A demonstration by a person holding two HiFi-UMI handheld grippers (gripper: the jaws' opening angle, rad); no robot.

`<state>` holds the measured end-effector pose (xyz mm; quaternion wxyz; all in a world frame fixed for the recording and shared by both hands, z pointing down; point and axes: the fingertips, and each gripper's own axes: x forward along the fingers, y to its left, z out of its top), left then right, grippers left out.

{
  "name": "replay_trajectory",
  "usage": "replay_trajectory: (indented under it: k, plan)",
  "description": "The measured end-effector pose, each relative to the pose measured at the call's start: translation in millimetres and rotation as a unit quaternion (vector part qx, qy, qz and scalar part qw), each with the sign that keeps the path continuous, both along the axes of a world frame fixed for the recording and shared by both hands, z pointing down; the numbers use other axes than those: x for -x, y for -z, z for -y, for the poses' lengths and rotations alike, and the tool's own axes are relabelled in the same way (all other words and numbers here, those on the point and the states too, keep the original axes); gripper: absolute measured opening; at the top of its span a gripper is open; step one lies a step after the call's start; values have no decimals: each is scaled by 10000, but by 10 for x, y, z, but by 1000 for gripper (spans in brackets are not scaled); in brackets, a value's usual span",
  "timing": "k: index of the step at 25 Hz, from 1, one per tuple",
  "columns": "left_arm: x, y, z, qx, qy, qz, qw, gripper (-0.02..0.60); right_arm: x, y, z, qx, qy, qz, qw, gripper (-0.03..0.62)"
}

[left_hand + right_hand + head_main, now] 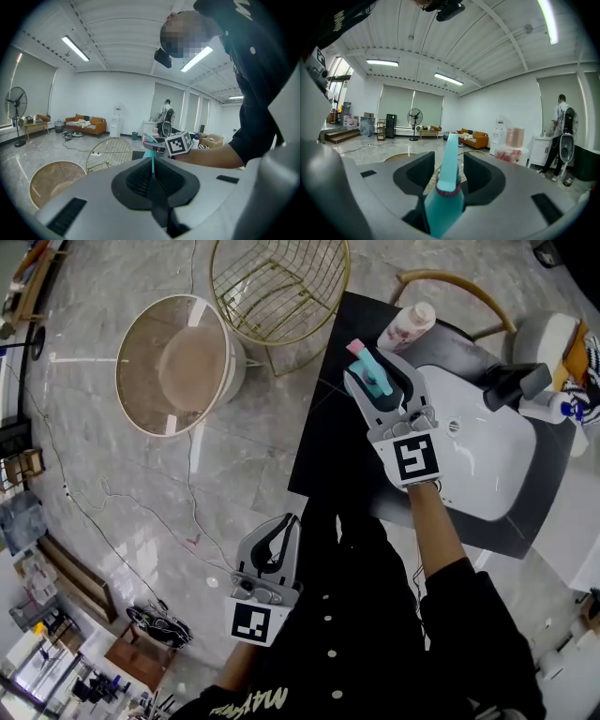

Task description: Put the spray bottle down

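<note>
The teal spray bottle (375,379) with a pink top sits between the jaws of my right gripper (380,371), above the left part of the black countertop (328,427). In the right gripper view the spray bottle (449,187) rises between the dark pads with a thin gap on each side. The right gripper (449,171) stands open around it. Whether the bottle's base rests on the counter is hidden. My left gripper (281,526) hangs low over the marble floor, away from the counter. In its own view the left gripper (153,176) is shut, with nothing in it.
A white sink basin (478,465) with a black faucet (514,382) fills the counter's right part. A pink-labelled bottle (405,329) stands at the counter's far edge. A gold wire basket (278,287) and a round white tub (178,362) sit on the floor to the left.
</note>
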<state>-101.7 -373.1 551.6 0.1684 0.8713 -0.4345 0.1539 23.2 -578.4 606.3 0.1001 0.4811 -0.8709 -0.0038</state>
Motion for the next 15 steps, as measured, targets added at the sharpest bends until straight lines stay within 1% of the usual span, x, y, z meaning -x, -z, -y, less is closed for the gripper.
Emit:
replay_trajectory:
  k: [3, 9, 11, 12, 13, 15]
  plan:
    - [-13, 64, 26, -116, -52, -10, 9999, 23, -28, 77, -96, -27, 42, -55, 10000, 193]
    - [4, 271, 117, -406, -120, 10, 9991, 23, -204, 400, -401, -80, -80, 79, 9999, 196]
    - [12, 350, 246, -593, -80, -16, 9982, 23, -287, 545, -467, -159, -135, 48, 9998, 195]
    - [13, 411, 328, -752, -56, -49, 9971, 23, -326, 626, -498, -210, -163, 10, 9996, 193]
    - [14, 485, 402, -928, -37, -73, 9957, 23, -357, 712, -540, -254, -198, -32, 9995, 180]
    - [24, 625, 485, -1128, -23, -42, 9936, 23, -396, 867, -672, -216, -276, -93, 9993, 106]
